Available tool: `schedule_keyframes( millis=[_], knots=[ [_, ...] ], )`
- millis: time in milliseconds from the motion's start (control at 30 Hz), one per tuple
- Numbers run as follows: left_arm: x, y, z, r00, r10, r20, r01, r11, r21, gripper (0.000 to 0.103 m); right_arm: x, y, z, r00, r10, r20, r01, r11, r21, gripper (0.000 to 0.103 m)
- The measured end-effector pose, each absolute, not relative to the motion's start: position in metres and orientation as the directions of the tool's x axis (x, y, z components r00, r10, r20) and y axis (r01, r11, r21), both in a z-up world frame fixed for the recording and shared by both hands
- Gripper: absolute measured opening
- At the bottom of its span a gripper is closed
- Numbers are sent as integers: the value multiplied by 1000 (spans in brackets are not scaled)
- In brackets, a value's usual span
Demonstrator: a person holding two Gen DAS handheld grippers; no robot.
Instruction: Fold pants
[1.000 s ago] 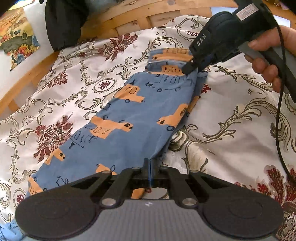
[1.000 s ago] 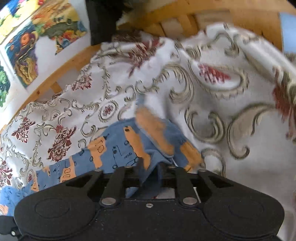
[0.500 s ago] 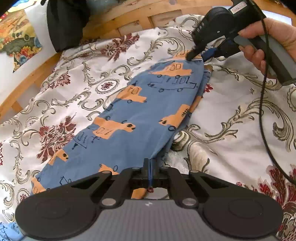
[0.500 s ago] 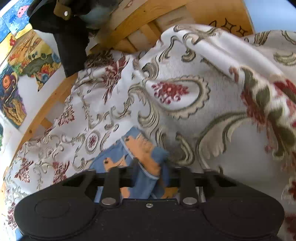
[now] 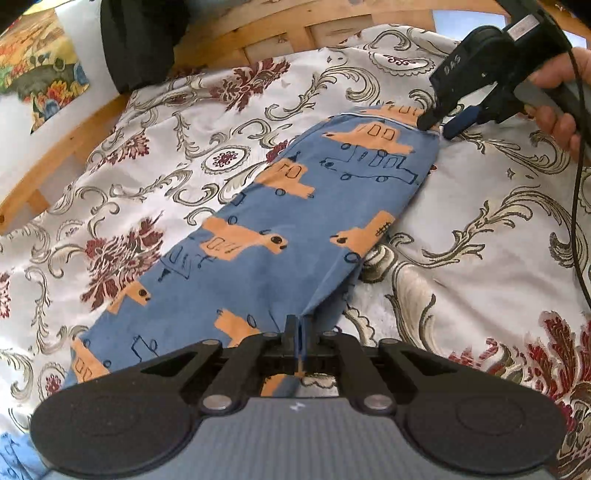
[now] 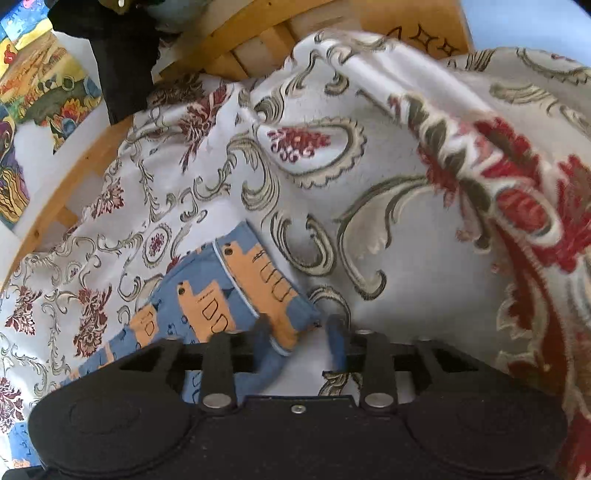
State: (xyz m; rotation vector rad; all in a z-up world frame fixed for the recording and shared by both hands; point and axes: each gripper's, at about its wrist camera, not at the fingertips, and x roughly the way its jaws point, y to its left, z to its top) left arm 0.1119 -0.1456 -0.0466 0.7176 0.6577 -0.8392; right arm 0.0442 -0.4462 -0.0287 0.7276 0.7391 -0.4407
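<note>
Left gripper (image 5: 296, 334): fingers pressed together on a pinch of blue cloth at the near end of the pants (image 5: 266, 236). A small tent of fabric rises into the closed tips. This is the nearer hold; the cloth starts right at its fingertips.

Pants: blue with orange vehicle print, lying flat on the bedspread (image 5: 461, 229). Long axis runs from the left gripper away and to the right, ending at the hemmed far edge. One layer appears to lie on another along the right side, though the fold line is hard to read through the lens distortion.

Right gripper (image 6: 301, 334): at that far edge of the pants. Fingers apart, with a clear gap between them. The left-side finger touches or overlaps the hem corner; the other sits on bare bedspread just beside it. Nothing is held. From the left wrist view the same tool, with the hand (image 5: 557, 92) around its handle, shows its tips at the far right corner of the pants.

Beyond the pants: wooden bed frame (image 5: 258, 33), a dark garment (image 5: 140, 40) draped over it.

Judgement: the next fold likely turns on this lengthwise line. The two grippers sit at opposite ends, so one end must travel along the axis toward the other. The left one alone has cloth.
</note>
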Motion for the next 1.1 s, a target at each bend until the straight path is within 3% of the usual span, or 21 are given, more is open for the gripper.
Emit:
schedule_keyframes(
  millis=[67, 133, 267, 367, 500, 667, 767, 867, 1000, 1067, 1100],
  knots=[
    [109, -141, -44, 500, -435, -748, 834, 475, 281, 29, 44, -447, -27, 671, -120, -731, 592, 681, 431, 65],
    [108, -131, -38, 481, -468, -741, 843, 480, 244, 58, 47, -447, -30, 669, -101, -736, 588, 678, 441, 69],
    [127, -103, -16, 423, -555, -716, 825, 563, 51, 72, 46, -449, -33, 690, -89, -718, 583, 656, 479, 82],
    [169, -108, 5, 447, -553, -703, 761, 648, -27, 82, 44, -445, -36, 705, -109, -701, 591, 635, 497, 82],
    [237, -152, 27, 406, -565, -718, 739, 665, -105, 82, 45, -433, -41, 707, -163, -689, 599, 655, 460, 77],
    [283, -245, 38, 270, -651, -709, 824, 537, -179, 82, 40, -435, -46, 721, -181, -669, 597, 653, 466, 53],
    [290, -296, 24, 140, -696, -705, 864, 434, -256, 79, 38, -440, -49, 737, -166, -655, 572, 669, 475, 45],
    [289, -341, -4, 13, -652, -758, 892, 350, -287, 75, 38, -442, -51, 751, -140, -645, 535, 701, 471, 38],
    [282, -366, -44, -48, -523, -851, 900, 347, -264, 56, 35, -452, -56, 768, -92, -634, 516, 677, 526, 25],
    [277, -362, -48, -34, -535, -844, 900, 351, -259, 46, 35, -452, -56, 774, -70, -629, 496, 685, 534, 17],
    [274, -359, -46, -35, -541, -840, 898, 352, -264, 35, 35, -451, -55, 777, -71, -626, 490, 693, 529, 16]
  ],
)
